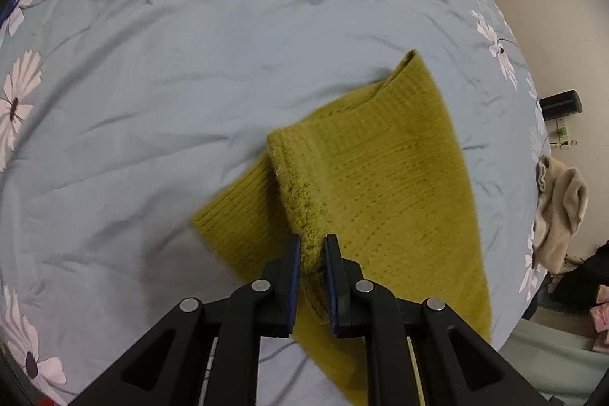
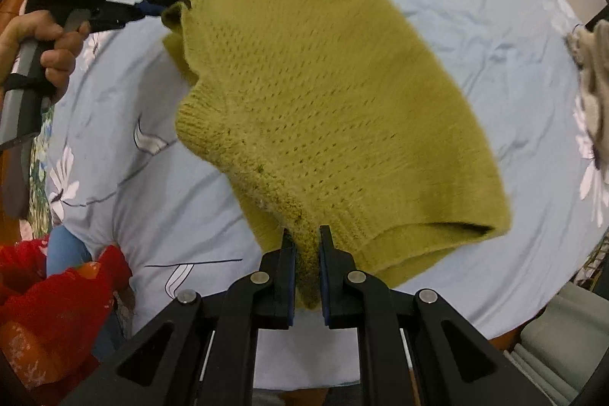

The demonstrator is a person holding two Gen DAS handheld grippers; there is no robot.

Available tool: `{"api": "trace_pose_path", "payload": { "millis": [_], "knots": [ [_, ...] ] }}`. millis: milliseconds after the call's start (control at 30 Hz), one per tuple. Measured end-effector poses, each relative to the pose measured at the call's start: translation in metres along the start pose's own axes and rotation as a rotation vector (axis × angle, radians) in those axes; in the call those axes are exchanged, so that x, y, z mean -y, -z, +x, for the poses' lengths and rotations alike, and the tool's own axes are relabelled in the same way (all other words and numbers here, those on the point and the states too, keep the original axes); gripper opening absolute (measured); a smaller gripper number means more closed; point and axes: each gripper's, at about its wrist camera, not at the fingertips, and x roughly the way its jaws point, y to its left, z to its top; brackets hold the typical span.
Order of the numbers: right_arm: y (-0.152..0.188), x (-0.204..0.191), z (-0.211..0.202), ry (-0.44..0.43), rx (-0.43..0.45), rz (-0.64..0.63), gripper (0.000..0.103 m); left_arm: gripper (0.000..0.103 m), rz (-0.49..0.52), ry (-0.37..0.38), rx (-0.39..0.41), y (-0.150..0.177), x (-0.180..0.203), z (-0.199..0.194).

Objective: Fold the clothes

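Right tool (image 2: 305, 246) clamped on olive knit sweater (image 2: 323, 94) hem, left tool (image 1: 312, 253) gripping opposite edge, above blue floral bedsheet (image 1: 171, 63)

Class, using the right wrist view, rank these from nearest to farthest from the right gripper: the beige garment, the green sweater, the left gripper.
1. green sweater, clamped in the right gripper jaws.
2. left gripper, upper left, holding the sweater's far corner.
3. beige garment, far right edge of the bedsheet.

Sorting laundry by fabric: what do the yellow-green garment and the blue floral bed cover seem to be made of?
The yellow-green garment looks like a soft knit, likely wool or acrylic: visible stitch rows, eyelet holes, ribbed hem, fuzzy surface. The blue floral bed cover looks like smooth woven cloth, perhaps cotton or polyester: fine creases, slight sheen, printed flowers.
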Motion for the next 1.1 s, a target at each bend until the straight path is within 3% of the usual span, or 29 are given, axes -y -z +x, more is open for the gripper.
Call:
{"api": "trace_pose_path", "payload": {
  "millis": [267, 467, 567, 633, 733, 900, 1033, 1100],
  "knots": [
    [0.007, -0.008, 0.048, -0.02, -0.061, 0.013, 0.011, 0.014, 0.071, -0.027, 0.002, 0.013, -0.018, 0.035],
    [0.012, 0.002, 0.063, -0.038, -0.072, 0.018, 0.012, 0.016, 0.048, 0.004, 0.019, 0.018, -0.026, 0.047],
    [0.019, 0.009, 0.057, -0.048, -0.063, 0.007, 0.02, 0.017, 0.019, 0.026, 0.021, 0.02, -0.03, 0.047],
    [0.023, 0.016, 0.051, -0.064, -0.062, 0.009, 0.036, 0.018, 0.019, 0.025, 0.023, 0.02, -0.029, 0.043],
    [0.03, 0.034, 0.038, -0.069, -0.037, 0.029, 0.038, 0.026, 0.056, -0.007, 0.03, 0.022, -0.025, 0.034],
    [0.029, 0.085, 0.015, -0.046, 0.055, 0.2, 0.044, 0.029, 0.098, -0.073, 0.065, 0.026, -0.019, 0.017],
    [0.027, 0.136, 0.009, -0.042, 0.116, 0.375, 0.044, 0.029, 0.086, -0.067, 0.114, 0.034, -0.01, 0.006],
    [0.028, 0.16, 0.008, -0.051, 0.143, 0.46, 0.045, 0.029, 0.143, -0.069, 0.142, 0.041, 0.009, 0.002]
  ]
}}
